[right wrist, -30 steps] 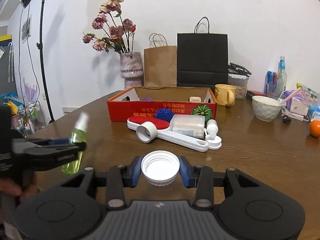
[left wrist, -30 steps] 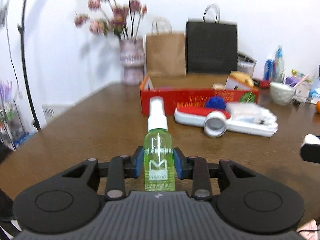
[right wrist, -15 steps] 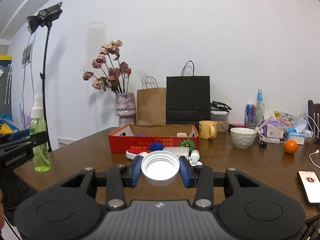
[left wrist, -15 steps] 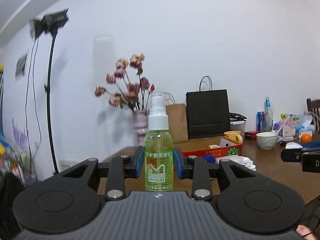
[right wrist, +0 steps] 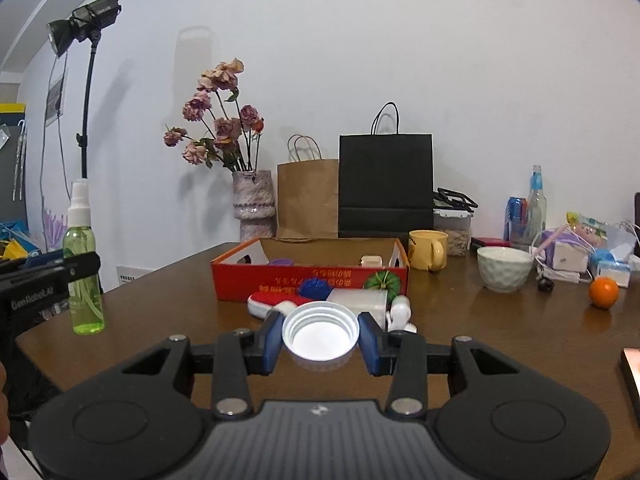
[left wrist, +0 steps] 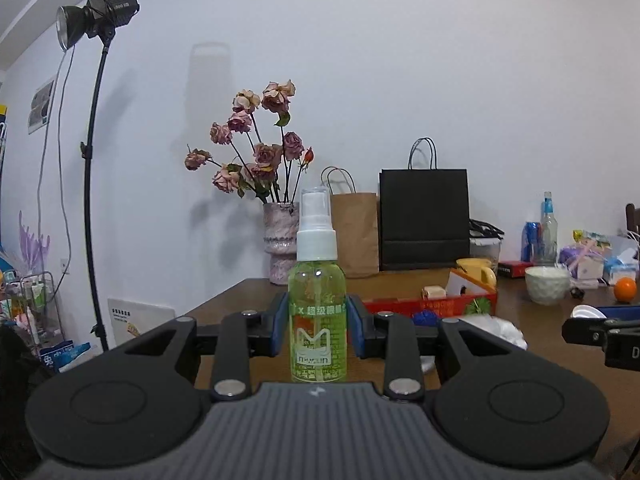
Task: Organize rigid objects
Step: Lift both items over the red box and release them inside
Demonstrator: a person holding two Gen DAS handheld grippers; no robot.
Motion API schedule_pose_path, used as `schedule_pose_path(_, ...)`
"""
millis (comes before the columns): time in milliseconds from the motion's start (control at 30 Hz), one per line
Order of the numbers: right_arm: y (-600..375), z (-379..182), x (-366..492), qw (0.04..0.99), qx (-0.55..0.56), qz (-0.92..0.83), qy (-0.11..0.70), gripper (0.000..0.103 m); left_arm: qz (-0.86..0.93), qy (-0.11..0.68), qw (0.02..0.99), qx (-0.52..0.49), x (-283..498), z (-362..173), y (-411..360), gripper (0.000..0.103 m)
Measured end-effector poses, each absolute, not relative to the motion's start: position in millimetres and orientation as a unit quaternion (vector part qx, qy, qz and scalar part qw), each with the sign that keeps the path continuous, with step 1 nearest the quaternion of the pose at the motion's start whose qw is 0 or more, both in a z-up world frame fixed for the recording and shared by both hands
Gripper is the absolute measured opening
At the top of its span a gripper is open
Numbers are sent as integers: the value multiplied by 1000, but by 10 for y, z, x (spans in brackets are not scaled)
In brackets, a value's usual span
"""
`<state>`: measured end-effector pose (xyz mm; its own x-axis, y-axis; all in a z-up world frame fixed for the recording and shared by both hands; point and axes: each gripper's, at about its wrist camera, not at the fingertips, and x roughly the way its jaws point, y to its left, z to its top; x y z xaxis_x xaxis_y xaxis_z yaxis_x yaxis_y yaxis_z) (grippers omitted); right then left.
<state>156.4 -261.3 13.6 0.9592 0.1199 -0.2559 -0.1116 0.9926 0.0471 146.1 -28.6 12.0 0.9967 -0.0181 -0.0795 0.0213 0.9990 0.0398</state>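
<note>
L wrist view:
- left gripper (left wrist: pixel 318 330), lower centre: blue pads pinch green spray bottle (left wrist: pixel 317 322) at mid-body; bottle upright, white pump top w/ clear cap, held clear of the table (left wrist: pixel 240 300).
- red cardboard box (left wrist: pixel 436 305), centre right behind bottle, open top, small items inside.
- right gripper seen side-on at right edge, white rim showing at its tip.
- Background: vase of dried roses (left wrist: pixel 281 236), brown paper bag, black paper bag, yellow mug, white bowl, orange; studio light on stand upper left.

R wrist view:
- right gripper (right wrist: pixel 321 338), lower centre: pads pinch white screw cap (right wrist: pixel 320 334) by its sides, open side facing camera.
- Spray bottle at left edge, in the other gripper's jaws, off the table.
- Box in centre; in front of it a red-and-white tool (right wrist: pixel 276 304), blue spiky ball, clear plastic case.

Step (judged): both items picked up, carry toward box under way. Next: bring each over the box opening, lower, then part the pads; keep bottle upright, avoid the clutter in front of the box.
</note>
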Motion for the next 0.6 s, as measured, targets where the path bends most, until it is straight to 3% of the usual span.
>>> schedule_pose_path(367, -2807, 818, 2872, 990, -7, 105, 91, 39, -26, 18, 999, 6, 2835, 607, -314, 32)
schedule_pose_path(600, -2763, 1004, 3901, 985, -18, 132, 111, 39, -44, 57, 997, 15, 3870, 748, -412, 32)
